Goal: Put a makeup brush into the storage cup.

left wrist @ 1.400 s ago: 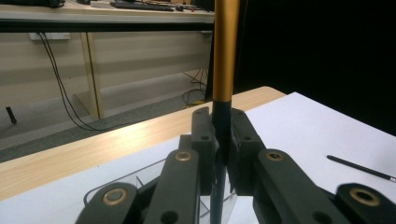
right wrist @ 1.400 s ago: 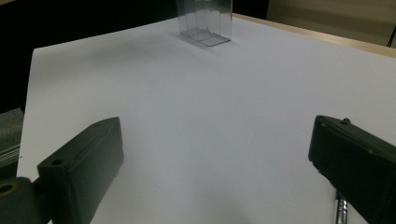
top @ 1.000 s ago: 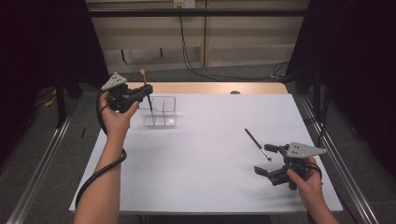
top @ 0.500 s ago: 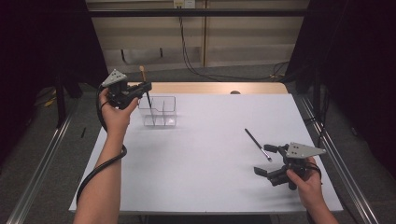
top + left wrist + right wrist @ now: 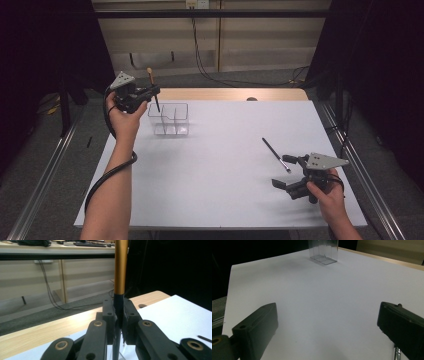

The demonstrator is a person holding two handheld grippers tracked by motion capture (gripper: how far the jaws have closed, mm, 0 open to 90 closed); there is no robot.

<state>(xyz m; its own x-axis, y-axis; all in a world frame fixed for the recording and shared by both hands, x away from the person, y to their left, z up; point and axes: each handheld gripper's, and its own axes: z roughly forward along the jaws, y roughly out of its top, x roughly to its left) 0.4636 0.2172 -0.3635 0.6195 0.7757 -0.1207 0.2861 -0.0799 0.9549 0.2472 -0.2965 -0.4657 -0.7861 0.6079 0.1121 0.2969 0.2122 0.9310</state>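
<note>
Right tongs point(image 5: 329, 335) stand wide apart, nothing between them, low over the white counter point(image 5: 319, 297). Clear divided box point(image 5: 323, 251) sits far ahead of the tongs, near the counter's far edge. Metal tip of a pen point(image 5: 396, 353) lies just beside the right-hand jaw.

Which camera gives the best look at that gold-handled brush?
The left gripper view: the brush stands upright, clamped between the jaws, close up. The high view shows it small, over the clear box.
</note>
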